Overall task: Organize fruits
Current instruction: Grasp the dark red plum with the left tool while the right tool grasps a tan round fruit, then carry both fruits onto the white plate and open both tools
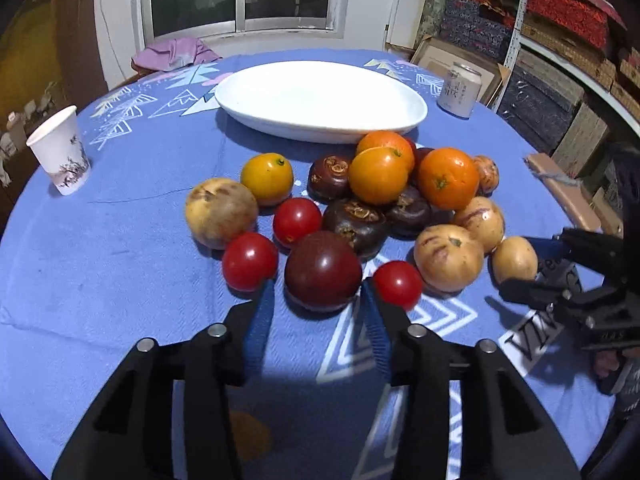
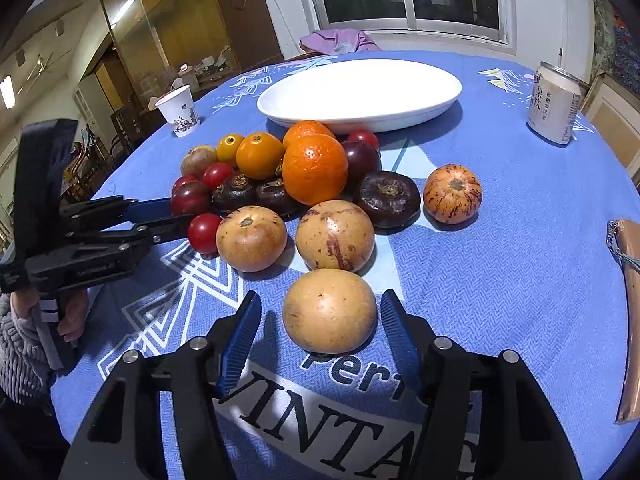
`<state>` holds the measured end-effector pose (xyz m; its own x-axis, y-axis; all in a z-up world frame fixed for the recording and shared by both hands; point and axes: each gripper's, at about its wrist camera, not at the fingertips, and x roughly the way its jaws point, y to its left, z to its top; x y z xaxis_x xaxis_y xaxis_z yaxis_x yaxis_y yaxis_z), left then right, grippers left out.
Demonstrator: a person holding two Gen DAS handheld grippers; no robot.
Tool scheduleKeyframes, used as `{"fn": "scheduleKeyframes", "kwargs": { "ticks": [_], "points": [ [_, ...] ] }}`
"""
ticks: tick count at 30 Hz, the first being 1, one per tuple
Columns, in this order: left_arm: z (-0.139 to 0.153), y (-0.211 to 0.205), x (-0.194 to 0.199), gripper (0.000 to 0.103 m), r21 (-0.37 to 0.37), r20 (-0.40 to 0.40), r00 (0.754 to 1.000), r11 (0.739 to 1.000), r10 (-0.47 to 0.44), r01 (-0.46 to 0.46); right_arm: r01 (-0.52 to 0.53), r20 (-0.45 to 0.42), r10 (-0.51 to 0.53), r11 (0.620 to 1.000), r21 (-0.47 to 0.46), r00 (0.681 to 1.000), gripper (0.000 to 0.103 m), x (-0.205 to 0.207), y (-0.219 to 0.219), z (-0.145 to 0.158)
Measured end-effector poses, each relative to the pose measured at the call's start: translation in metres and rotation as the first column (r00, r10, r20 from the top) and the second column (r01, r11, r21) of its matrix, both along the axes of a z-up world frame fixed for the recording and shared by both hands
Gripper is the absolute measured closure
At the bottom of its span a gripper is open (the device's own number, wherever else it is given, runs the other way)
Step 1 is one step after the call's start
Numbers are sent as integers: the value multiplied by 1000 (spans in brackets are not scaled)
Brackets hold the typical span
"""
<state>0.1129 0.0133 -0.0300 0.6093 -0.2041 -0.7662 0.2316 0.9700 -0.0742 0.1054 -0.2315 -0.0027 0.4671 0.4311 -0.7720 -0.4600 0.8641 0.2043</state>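
On the blue-clothed counter (image 1: 120,264), at the pile's 6 o'clock edge: left tool (image 1: 318,300) straddling dark plum (image 1: 322,268), pads at its sides, contact unclear; right tool (image 2: 320,316) spread around tan fruit (image 2: 330,310). Beyond, at 12 o'clock, white platter (image 1: 320,100).

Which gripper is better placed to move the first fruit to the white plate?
Probably left. The left gripper already brackets the dark red plum, pads at its sides. The right gripper straddles a tan fruit with visible gaps. The white plate is empty.
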Motion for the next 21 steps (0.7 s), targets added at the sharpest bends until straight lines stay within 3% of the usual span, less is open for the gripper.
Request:
{"fn": "scheduleKeyframes", "kwargs": {
  "ticks": [5,7,15,18,21],
  "points": [
    [-4,-11,8,57,47,17,1000,999,-24,24,2,6,-2,1000,-5,1000,41,1,0,0],
    [-3,-9,7,64,45,27,999,999,-17,16,14,-1,-14,1000,8,1000,57,2,-3,0],
    [7,1,-21,65,-6,51,999,1000,-19,19,28,-10,-28,998,55,1000,58,5,-10,1],
    [26,6,-25,65,-33,91,996,999,-4,7,56,12,-58,992,109,998,58,7,-21,14],
    [58,6,-6,65,-32,142,990,999,11,-6,91,91,-104,986,139,990,58,27,-25,54]
  ]
}}
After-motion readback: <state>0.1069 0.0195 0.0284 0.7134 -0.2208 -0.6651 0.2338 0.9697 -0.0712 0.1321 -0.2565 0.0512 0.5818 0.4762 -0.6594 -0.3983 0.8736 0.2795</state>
